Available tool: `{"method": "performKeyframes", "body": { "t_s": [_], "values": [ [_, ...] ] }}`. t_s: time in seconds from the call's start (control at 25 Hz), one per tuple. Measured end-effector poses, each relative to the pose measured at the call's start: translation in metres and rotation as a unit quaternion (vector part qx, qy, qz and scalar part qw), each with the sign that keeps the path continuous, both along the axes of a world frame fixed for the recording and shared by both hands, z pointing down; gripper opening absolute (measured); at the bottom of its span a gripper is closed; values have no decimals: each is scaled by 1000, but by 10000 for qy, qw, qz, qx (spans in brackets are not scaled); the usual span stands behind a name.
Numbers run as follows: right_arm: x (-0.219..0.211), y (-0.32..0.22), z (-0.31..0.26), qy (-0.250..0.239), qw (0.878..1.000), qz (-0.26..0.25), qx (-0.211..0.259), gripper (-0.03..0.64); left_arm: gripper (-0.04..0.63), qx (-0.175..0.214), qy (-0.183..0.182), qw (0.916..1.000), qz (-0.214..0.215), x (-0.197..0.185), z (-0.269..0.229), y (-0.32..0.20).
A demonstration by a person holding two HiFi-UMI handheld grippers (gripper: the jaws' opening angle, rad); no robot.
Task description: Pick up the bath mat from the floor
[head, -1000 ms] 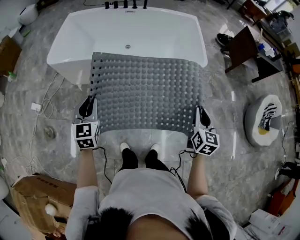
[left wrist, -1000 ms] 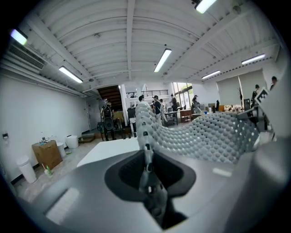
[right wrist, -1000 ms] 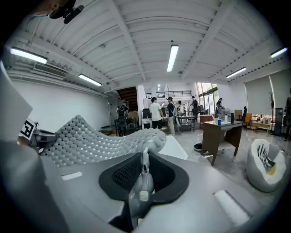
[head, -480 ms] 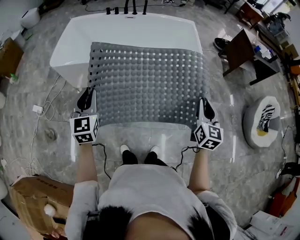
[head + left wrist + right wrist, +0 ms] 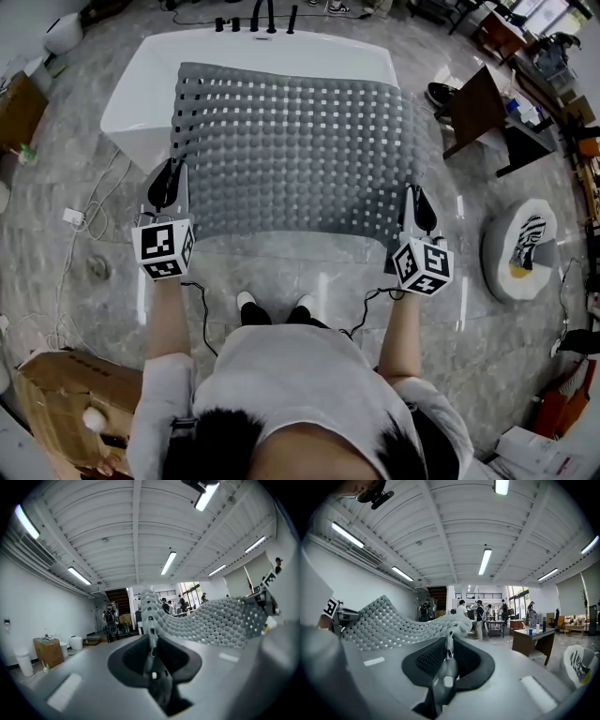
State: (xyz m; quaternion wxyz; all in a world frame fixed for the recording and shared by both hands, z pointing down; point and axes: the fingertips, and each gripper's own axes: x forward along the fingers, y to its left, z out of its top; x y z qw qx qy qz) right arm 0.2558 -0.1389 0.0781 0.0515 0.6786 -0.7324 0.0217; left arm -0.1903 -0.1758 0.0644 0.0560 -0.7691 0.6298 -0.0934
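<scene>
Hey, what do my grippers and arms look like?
The left gripper and right gripper each have a grey body, black fingers and a white cube with black square markers. A thin black cable trails from each. Light grey short sleeves.

saw a white bathtub [image 5: 131, 103] on grey marble floor [image 5: 75, 281], black taps [image 5: 253, 19] at its far rim. noted a cardboard box [image 5: 66, 384] at lower left, a white plug [image 5: 72, 215] with cable near the tub, a dark table [image 5: 483, 98] and a round white stand [image 5: 514, 251] at right. spotted people [image 5: 480, 618] standing far off under strip lights [image 5: 485, 562].
</scene>
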Motion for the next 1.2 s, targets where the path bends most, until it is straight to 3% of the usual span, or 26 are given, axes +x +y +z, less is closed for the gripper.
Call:
{"method": "performKeyframes", "body": {
  "t_s": [0.52, 1.2],
  "values": [
    [4, -9, -30, -53, 9992, -21, 397, 55, 63, 508, 61, 9987, -59, -4, -42, -1],
    [-3, -15, -38, -109, 9984, -176, 524, 66, 63, 599, 64, 9981, -126, -4, -50, -5]
  ]
}}
